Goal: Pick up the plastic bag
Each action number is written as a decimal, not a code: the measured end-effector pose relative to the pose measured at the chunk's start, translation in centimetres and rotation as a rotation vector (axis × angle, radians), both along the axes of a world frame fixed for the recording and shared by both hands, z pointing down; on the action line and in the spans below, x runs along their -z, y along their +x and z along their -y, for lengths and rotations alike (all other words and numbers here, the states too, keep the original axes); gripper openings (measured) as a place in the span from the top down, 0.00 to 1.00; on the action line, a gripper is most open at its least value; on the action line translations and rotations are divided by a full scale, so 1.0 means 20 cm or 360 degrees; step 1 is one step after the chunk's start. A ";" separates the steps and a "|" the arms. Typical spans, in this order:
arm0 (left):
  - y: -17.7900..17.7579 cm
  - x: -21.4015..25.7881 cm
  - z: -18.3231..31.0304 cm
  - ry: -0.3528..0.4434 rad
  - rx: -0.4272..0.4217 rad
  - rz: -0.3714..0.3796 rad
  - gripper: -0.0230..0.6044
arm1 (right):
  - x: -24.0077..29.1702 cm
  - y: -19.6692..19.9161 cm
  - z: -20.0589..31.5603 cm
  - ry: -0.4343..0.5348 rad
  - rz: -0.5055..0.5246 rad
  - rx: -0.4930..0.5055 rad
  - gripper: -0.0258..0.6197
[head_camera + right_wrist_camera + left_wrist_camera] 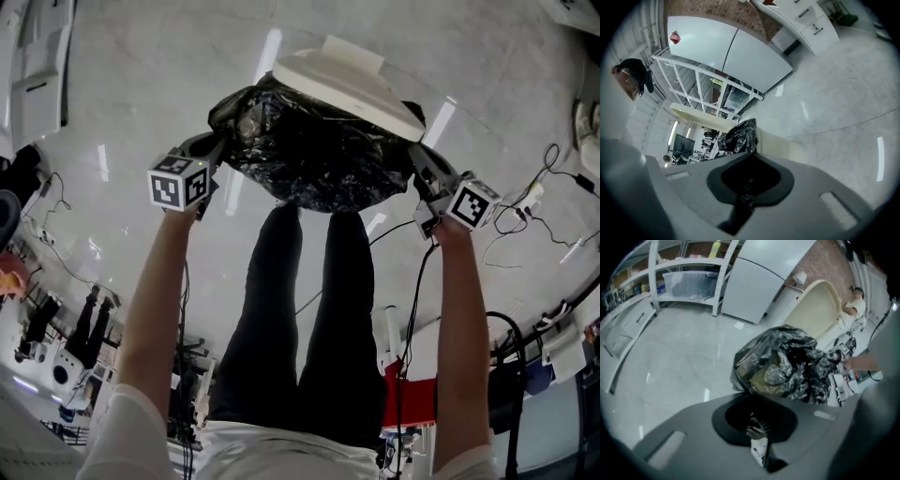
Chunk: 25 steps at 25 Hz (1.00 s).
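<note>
A crumpled black plastic bag (314, 155) hangs between my two grippers above the pale floor, in front of my legs. My left gripper (216, 152) holds the bag's left edge, and in the left gripper view its jaws (749, 392) are shut with a strip of film pinched between them while the bag (787, 364) bulges just beyond. My right gripper (420, 167) is shut on the bag's right edge. In the right gripper view black film is caught in the closed jaws (751, 153) and the bag (738, 136) shows past them. A cream lid (347, 89) stands behind the bag.
My legs in black trousers (300, 309) are right below the bag. Cables (534, 202) trail over the floor at the right. A white shelf rack (684, 273) and large white panels (764, 277) line the far side. A red box (412, 398) sits near my right foot.
</note>
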<state>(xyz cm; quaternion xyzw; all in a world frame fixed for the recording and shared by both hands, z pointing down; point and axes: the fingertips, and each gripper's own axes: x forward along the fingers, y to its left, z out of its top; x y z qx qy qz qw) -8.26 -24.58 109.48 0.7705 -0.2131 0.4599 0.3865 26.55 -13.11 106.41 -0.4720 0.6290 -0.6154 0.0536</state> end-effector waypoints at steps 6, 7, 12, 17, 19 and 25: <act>0.03 0.42 -0.08 0.0155 -0.0034 0.0016 0.95 | 0.42 -0.11 -0.02 0.0034 -0.0100 -0.0091 0.96; 0.05 0.49 -0.10 0.0166 -0.0036 0.0004 0.95 | 0.49 -0.12 -0.03 0.0036 -0.0123 -0.0104 0.96; 0.13 0.84 -0.17 0.0235 -0.0080 -0.0068 0.95 | 0.79 -0.19 -0.07 0.0038 -0.0214 -0.0128 0.96; 0.17 1.13 -0.25 0.0298 -0.0151 -0.0105 0.95 | 1.03 -0.22 -0.11 0.0033 -0.0313 -0.0092 0.96; 0.17 1.24 -0.27 0.0327 -0.0150 -0.0128 0.95 | 1.12 -0.22 -0.12 0.0045 -0.0334 -0.0105 0.96; 0.14 1.57 -0.37 0.0403 -0.0190 -0.0180 0.95 | 1.41 -0.29 -0.16 0.0072 -0.0402 -0.0073 0.96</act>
